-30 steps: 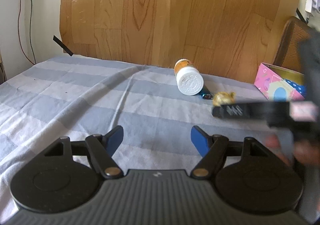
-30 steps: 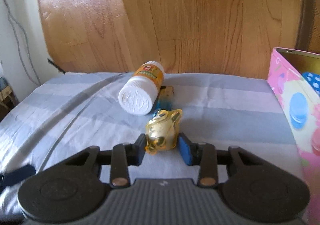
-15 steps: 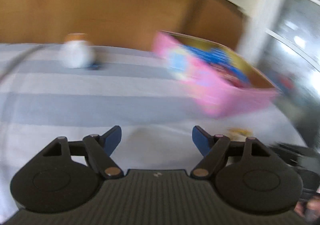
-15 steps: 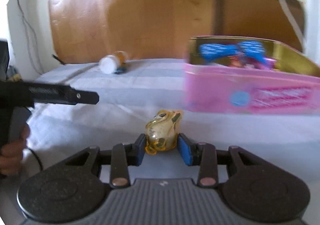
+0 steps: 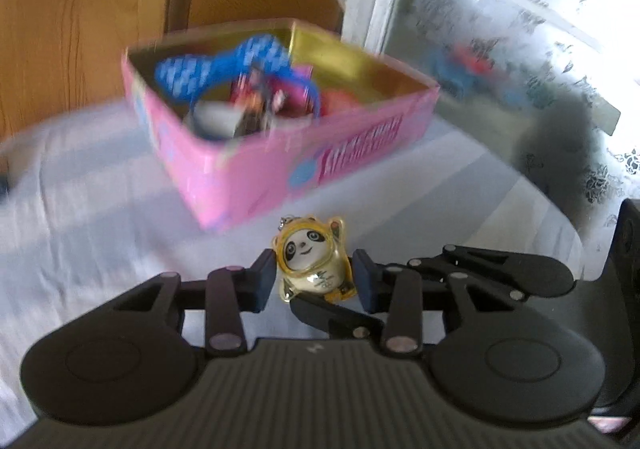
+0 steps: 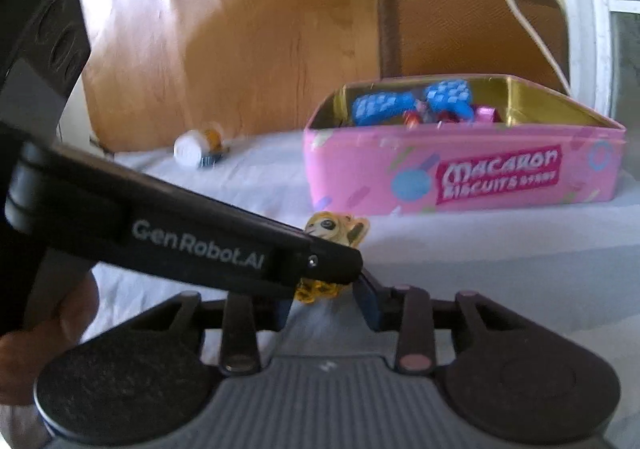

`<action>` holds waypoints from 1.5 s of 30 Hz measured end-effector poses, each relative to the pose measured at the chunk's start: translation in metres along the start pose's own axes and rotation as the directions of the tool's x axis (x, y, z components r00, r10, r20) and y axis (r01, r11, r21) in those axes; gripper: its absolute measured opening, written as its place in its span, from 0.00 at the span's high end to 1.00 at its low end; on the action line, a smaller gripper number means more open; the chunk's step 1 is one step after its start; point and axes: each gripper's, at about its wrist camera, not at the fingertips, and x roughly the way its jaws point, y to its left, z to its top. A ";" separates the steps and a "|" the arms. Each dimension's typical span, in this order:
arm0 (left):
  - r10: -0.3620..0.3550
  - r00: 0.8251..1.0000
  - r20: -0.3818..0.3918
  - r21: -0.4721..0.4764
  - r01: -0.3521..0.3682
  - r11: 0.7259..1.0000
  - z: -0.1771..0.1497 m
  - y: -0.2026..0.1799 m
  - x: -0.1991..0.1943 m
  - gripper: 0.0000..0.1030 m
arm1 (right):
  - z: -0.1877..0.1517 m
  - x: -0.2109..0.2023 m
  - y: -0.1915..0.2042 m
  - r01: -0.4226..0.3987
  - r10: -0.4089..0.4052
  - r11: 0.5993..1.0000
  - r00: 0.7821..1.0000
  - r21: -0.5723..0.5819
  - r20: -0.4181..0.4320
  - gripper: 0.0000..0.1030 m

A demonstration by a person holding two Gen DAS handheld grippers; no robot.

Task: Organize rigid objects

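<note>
A yellow panda charm [image 5: 310,267] hangs in the air in front of the open pink biscuit tin [image 5: 360,145]. My right gripper [image 6: 324,305] is shut on it from below. In the left wrist view my left gripper [image 5: 314,277] has the charm between its blue pads; its jaws are closing and both pads appear to touch the charm's sides. One of the right gripper's fingers [image 5: 332,313] shows under the charm. In the right wrist view the left gripper's black finger [image 6: 200,245] crosses from the left and hides most of the charm [image 6: 334,231].
The pink tin [image 6: 460,177] holds a blue bow and several small items. A white-capped bottle [image 6: 188,151] lies far back on the striped cloth beside a small blue thing. A brown chair back [image 6: 472,25] stands behind the tin, a frosted window [image 5: 520,49] to its right. A hand [image 6: 48,321] grips the left handle.
My right gripper carried the charm from beside the bottle to in front of the tin. My left gripper swung right, came in over the charm and narrowed its jaws around it.
</note>
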 end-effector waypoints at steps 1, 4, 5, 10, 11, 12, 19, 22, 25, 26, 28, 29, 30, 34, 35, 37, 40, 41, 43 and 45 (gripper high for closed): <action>0.007 1.000 0.027 0.018 -0.007 1.000 0.007 -0.002 -0.004 0.57 | 0.003 -0.004 0.001 0.007 -0.007 1.000 0.999 -0.010 0.035 0.67; 0.031 0.996 0.089 0.052 -0.036 0.998 0.031 -0.005 -0.008 0.58 | 0.021 -0.011 0.001 0.031 -0.025 0.999 0.989 -0.043 0.143 0.67; 0.042 0.994 0.101 0.051 -0.047 0.998 0.038 -0.003 -0.007 0.59 | 0.029 -0.009 0.000 0.038 -0.030 0.998 0.986 -0.044 0.164 0.67; 0.110 0.985 0.136 0.049 -0.118 0.992 0.069 0.004 0.026 0.59 | 0.067 0.024 -0.016 0.066 -0.062 0.998 0.975 -0.009 0.212 0.67; 0.123 0.984 0.133 0.047 -0.130 0.990 0.073 0.007 0.035 0.59 | 0.073 0.035 -0.021 0.067 -0.067 0.998 0.977 0.010 0.201 0.67; 0.136 0.983 0.125 0.043 -0.142 0.989 0.075 0.010 0.042 0.57 | 0.078 0.045 -0.025 0.067 -0.070 0.997 0.980 0.024 0.188 0.67; 0.177 0.979 0.105 -0.068 -0.171 0.983 0.077 0.018 0.040 0.53 | 0.071 0.048 -0.038 0.102 -0.115 0.992 0.974 0.072 0.196 0.65; 0.253 0.961 0.115 -0.050 -0.249 0.967 0.071 0.008 0.024 0.51 | 0.059 0.026 -0.036 0.115 -0.132 0.990 0.965 0.086 0.227 0.63; 0.281 0.951 0.129 -0.022 -0.280 0.960 0.057 -0.002 0.006 0.48 | 0.045 0.001 -0.040 0.087 -0.122 0.985 0.963 0.148 0.240 0.63; 0.283 0.950 0.132 -0.018 -0.283 0.959 0.052 -0.005 0.000 0.45 | 0.040 -0.005 -0.040 0.085 -0.123 0.983 0.964 0.166 0.236 0.63; 0.291 0.947 0.138 -0.016 -0.291 0.957 0.042 -0.004 -0.008 0.45 | 0.032 -0.015 -0.039 0.081 -0.122 0.979 0.969 0.188 0.216 0.63; 0.297 0.944 0.140 -0.016 -0.298 0.954 0.036 -0.004 -0.012 0.45 | 0.028 -0.019 -0.038 0.079 -0.120 0.977 0.972 0.200 0.202 0.63; 0.305 0.942 0.141 -0.015 -0.306 0.952 0.031 -0.004 -0.015 0.45 | 0.024 -0.022 -0.038 0.077 -0.118 0.974 0.975 0.212 0.188 0.63; 0.341 0.932 0.125 -0.024 -0.341 0.940 0.013 0.001 -0.020 0.44 | 0.012 -0.028 -0.031 0.080 -0.115 0.971 0.982 0.226 0.147 0.63; 0.347 0.930 0.118 -0.029 -0.346 0.938 0.007 0.004 -0.021 0.44 | 0.010 -0.028 -0.029 0.088 -0.121 0.970 0.983 0.225 0.139 0.63; 0.366 0.925 0.105 -0.036 -0.365 0.930 -0.001 0.009 -0.023 0.44 | 0.008 -0.026 -0.026 0.093 -0.125 0.968 0.984 0.232 0.125 0.63; 0.406 0.908 0.100 -0.030 -0.405 0.914 -0.012 0.015 -0.024 0.44 | 0.009 -0.027 -0.021 0.085 -0.117 0.964 0.986 0.252 0.118 0.63; 0.416 0.904 0.101 -0.029 -0.415 0.909 -0.016 0.017 -0.025 0.43 | 0.008 -0.028 -0.018 0.086 -0.119 0.964 0.985 0.251 0.122 0.62; 0.430 0.896 0.112 -0.031 -0.430 0.902 -0.022 0.021 -0.025 0.42 | 0.008 -0.029 -0.012 0.093 -0.128 0.965 0.983 0.246 0.129 0.60; 0.444 0.886 0.134 -0.025 -0.445 0.895 -0.029 0.025 -0.023 0.42 | 0.007 -0.026 -0.006 0.104 -0.136 0.966 0.983 0.238 0.124 0.60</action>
